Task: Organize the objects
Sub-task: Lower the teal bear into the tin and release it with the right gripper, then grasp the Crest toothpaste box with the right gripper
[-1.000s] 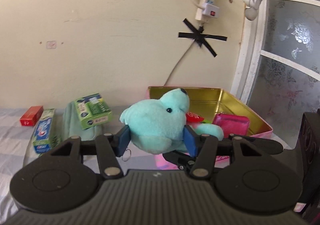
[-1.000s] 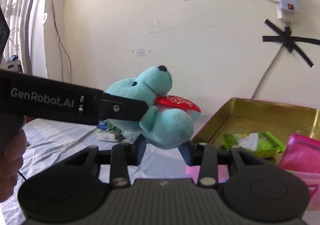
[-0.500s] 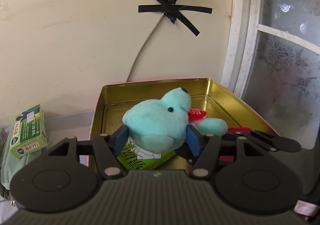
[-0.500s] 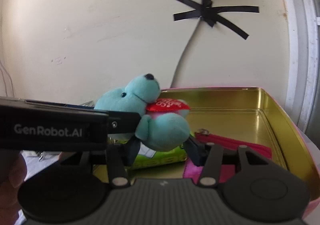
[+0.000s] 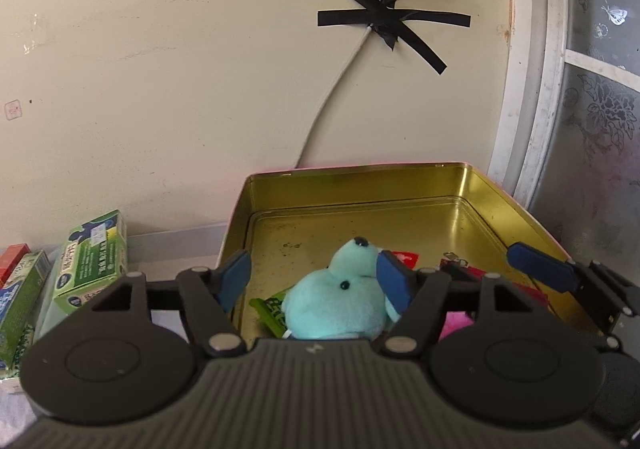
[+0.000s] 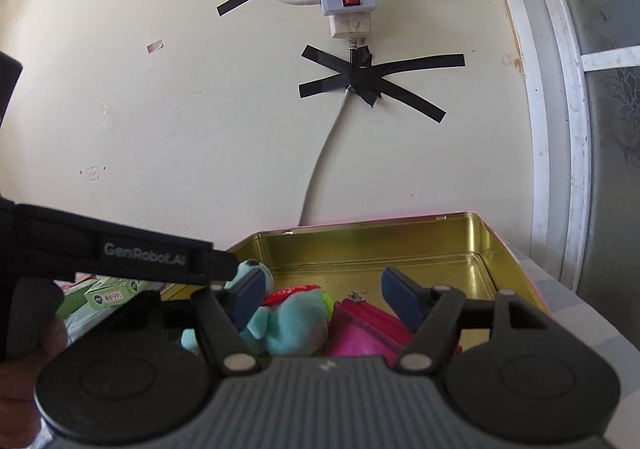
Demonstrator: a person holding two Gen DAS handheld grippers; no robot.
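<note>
moved: left gripper (image 5: 314, 281) has let go since a second ago; plush (image 5: 340, 299) dropped from mid-air into tin (image 5: 360, 179), near its front edge.
left view: jaws spread, right pad brushing the plush's head; it lies on a green packet (image 5: 270, 307).
right view: right gripper (image 6: 326, 295) spread wide, holding nothing, over plush (image 6: 288, 323) and pink pouch (image 6: 360, 329).
risk: pad may snag the plush on pull-back and drag it over the front edge.

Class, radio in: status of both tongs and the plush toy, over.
Left tongs open, right tongs open. Teal plush toy released, lying in gold tin on green packet, beside pink pouch. Nothing in the way.
</note>
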